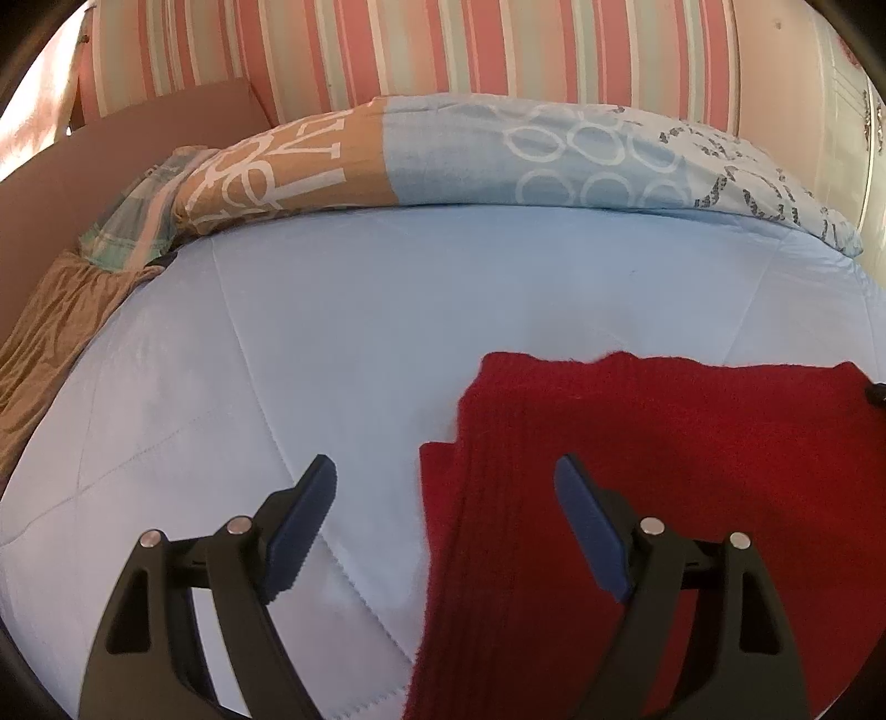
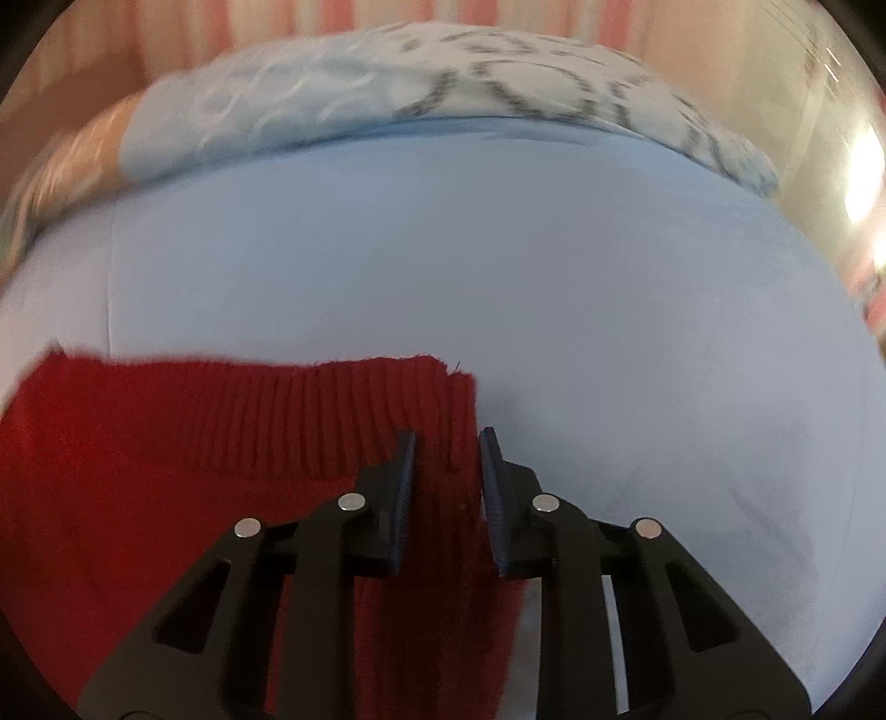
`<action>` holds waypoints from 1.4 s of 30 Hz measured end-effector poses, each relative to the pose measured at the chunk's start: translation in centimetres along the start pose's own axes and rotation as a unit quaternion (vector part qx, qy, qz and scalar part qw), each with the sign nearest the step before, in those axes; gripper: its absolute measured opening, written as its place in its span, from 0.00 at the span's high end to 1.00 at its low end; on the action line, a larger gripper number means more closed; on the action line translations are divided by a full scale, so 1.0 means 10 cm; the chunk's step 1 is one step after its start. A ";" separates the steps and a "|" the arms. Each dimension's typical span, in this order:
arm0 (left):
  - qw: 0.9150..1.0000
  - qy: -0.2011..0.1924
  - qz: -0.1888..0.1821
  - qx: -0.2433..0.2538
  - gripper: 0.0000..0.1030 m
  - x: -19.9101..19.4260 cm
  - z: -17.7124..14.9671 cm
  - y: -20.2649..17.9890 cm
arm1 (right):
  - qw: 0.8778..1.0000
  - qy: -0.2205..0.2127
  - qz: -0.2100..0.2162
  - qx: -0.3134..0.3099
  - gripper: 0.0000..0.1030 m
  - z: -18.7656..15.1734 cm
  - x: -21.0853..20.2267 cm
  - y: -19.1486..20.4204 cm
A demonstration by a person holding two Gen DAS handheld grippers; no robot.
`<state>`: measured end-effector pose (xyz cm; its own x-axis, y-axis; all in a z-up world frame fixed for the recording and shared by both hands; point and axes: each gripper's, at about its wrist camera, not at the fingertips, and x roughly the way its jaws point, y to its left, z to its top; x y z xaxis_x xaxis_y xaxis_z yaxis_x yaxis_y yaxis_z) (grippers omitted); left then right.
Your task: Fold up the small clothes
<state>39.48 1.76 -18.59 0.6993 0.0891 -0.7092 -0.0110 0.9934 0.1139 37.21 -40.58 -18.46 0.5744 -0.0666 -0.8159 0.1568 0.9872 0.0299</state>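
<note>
ok, red knit garment (image 1: 664,471) lies flat on the light blue quilt (image 1: 332,332), in the near part of the bed, ribbed edge pointing away from both cameras. left gripper (image 1: 446,487) is spread wide, holding nothing; its left finger is over bare quilt, its right finger over the garment's left side, and the garment's left edge runs between them. right gripper (image 2: 446,443) is narrowed to a small gap with the garment's right edge strip (image 2: 448,498) between the pads (image 2: 407,476); can't tell if the pads actually pinch it, a sliver of space shows on each side. right wrist view is motion-blurred. patterned pillow (image 1: 498,155) sits along the far edge of the quilt, against the pink striped headboard (image 1: 443,50). brown fabric (image 1: 50,332) and a plaid cloth (image 1: 138,227) lie off the quilt's left side.
</note>
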 end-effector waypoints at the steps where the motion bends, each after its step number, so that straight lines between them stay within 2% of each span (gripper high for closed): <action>1: 1.000 0.002 0.004 0.001 0.20 0.02 -0.02 -0.01 | 1.000 0.004 -0.012 0.015 0.70 0.00 0.03 -0.09; 2: 1.000 0.006 0.007 0.001 0.20 0.05 -0.04 -0.01 | 0.999 0.012 -0.015 0.026 0.64 -0.02 0.07 -0.14; 7: 1.000 0.014 0.003 -0.001 0.20 0.09 -0.10 0.00 | 1.000 0.003 -0.002 -0.011 0.64 -0.01 0.01 -0.01; 8: 1.000 0.010 0.001 0.000 0.20 0.06 -0.10 0.00 | 1.000 0.000 0.001 -0.010 0.62 -0.02 -0.01 -0.02; 9: 1.000 0.007 -0.004 -0.001 0.20 0.04 -0.10 0.00 | 1.000 -0.009 0.006 -0.003 0.53 -0.02 -0.08 -0.04; 10: 1.000 0.004 -0.007 0.000 0.20 0.02 -0.09 0.00 | 1.000 -0.015 0.011 0.002 0.48 -0.03 -0.12 -0.07; 14: 1.000 -0.015 -0.018 0.004 0.20 -0.16 -0.10 -0.03 | 0.999 -0.032 0.022 0.000 0.46 -0.12 -0.37 -0.17; 16: 0.999 -0.024 -0.022 0.007 0.20 -0.24 -0.10 -0.06 | 0.999 -0.034 0.027 -0.002 0.32 -0.27 -0.49 -0.22; 19: 0.999 -0.035 -0.029 0.010 0.20 -0.38 -0.13 -0.12 | 0.998 -0.025 0.050 -0.001 0.21 -0.48 -0.56 -0.29; 25: 0.997 -0.055 -0.038 0.024 0.20 -0.60 -0.26 -0.26 | 0.996 -0.023 0.081 -0.006 0.21 -0.80 -0.65 -0.31; 30: 0.996 -0.069 -0.043 0.024 0.20 -0.74 -0.37 -0.31 | 0.996 -0.045 0.079 -0.014 0.21 -0.91 -0.84 -0.23; 33: 0.996 -0.072 -0.046 0.022 0.20 -0.82 -0.43 -0.29 | 0.996 -0.060 0.063 -0.028 0.20 -0.96 -1.00 -0.14; 36: 0.996 -0.066 -0.054 0.021 0.20 -0.83 -0.44 -0.28 | 0.997 -0.046 0.060 -0.026 0.11 -0.98 -1.01 -0.10; 38: 0.996 -0.067 -0.054 0.017 0.20 -0.84 -0.44 -0.28 | 0.997 -0.030 0.073 -0.005 0.11 -0.97 -0.92 -0.11; 42: 0.996 -0.069 -0.058 0.015 0.20 -0.89 -0.43 -0.33 | 0.997 -0.008 0.072 0.020 0.15 -0.91 -0.72 -0.15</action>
<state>30.25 -1.97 -15.64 0.7864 -0.0389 -0.6165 0.0950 0.9938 0.0585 25.50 -40.29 -17.89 0.6060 0.0724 -0.7922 0.1044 0.9800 0.1694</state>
